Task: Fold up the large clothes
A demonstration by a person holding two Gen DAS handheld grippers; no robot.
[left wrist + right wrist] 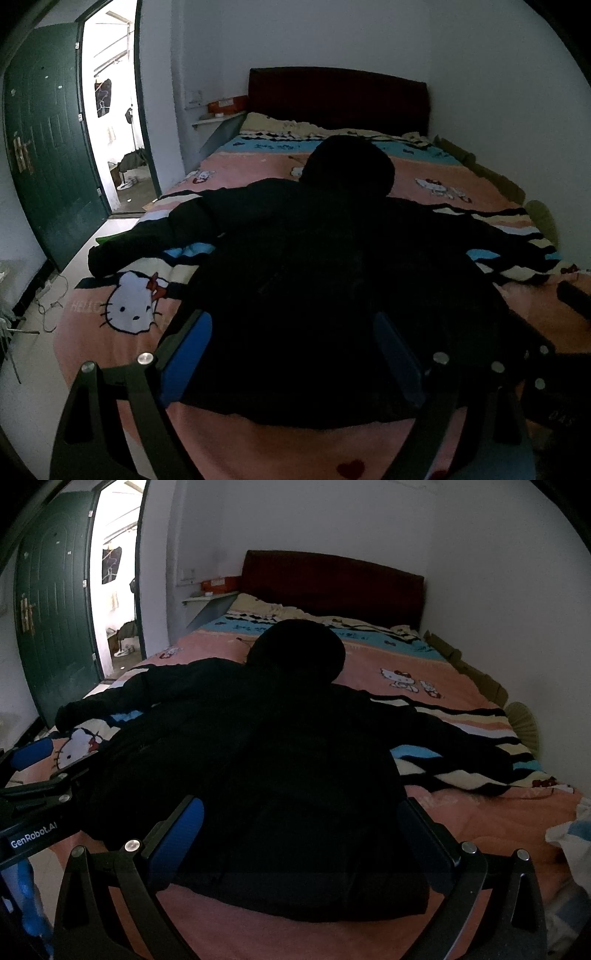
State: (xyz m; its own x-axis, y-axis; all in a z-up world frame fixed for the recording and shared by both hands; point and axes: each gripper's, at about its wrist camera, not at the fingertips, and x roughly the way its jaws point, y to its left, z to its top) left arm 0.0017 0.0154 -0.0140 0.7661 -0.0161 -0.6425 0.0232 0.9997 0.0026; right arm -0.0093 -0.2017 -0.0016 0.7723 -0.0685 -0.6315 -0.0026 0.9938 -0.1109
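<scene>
A large black hooded jacket (314,266) (258,760) lies flat on the bed, hood toward the headboard and both sleeves spread out to the sides. My left gripper (295,354) hovers open over the jacket's near hem, with its blue pads (188,354) wide apart and nothing between them. My right gripper (306,838) is also open above the hem, a little further right. The left gripper (40,771) shows at the left edge of the right wrist view. Part of the right gripper (546,369) shows at the right edge of the left wrist view.
The bed has a pink cartoon-cat blanket (129,306) (443,672) and a dark red headboard (336,96). A green door (48,147) stands open on the left, with cables on the floor (48,295). A white cloth (572,830) lies at the right bed edge.
</scene>
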